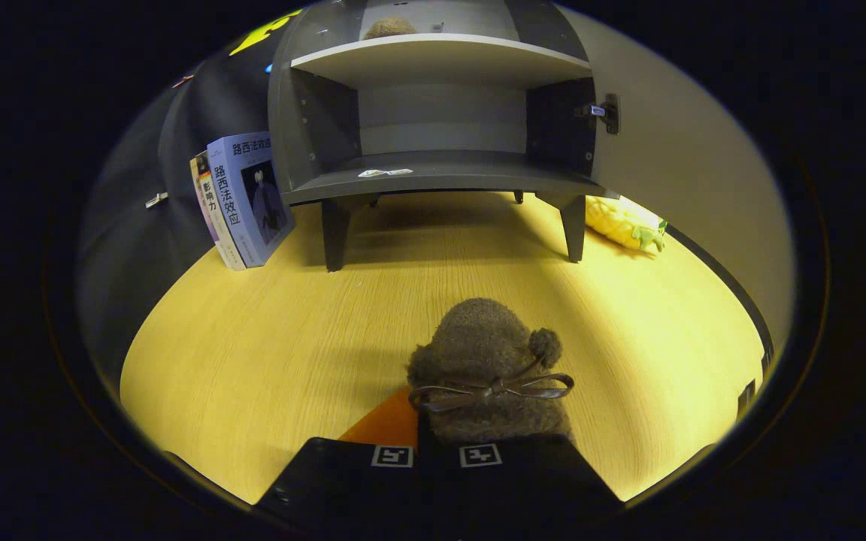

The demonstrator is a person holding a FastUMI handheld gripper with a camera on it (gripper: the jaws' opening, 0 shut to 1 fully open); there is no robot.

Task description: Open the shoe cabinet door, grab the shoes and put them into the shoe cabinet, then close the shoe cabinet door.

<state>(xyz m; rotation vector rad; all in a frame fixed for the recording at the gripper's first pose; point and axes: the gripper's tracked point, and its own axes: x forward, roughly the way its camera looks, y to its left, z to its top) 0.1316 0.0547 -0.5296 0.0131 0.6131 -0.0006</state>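
While the fuzzy brown shoe sticks out just ahead of the tongs, the tongs look pressed together on its back end, so they seem to be clamped on it. Its thin bow lies across the top. The shoe hangs over the near middle of the yellow bench.

At the far edge of the bench stands the shoe cabinet, with its door swung wide open to the right. The bottom shelf looks free. Another brown shoe seems to sit higher up. Books lean beside the cabinet, and a toy pineapple lies by its right leg.

I think the soft shoe could slip out, because the tongs grip only its end. It could also bump the shelf's front edge if carried too low.
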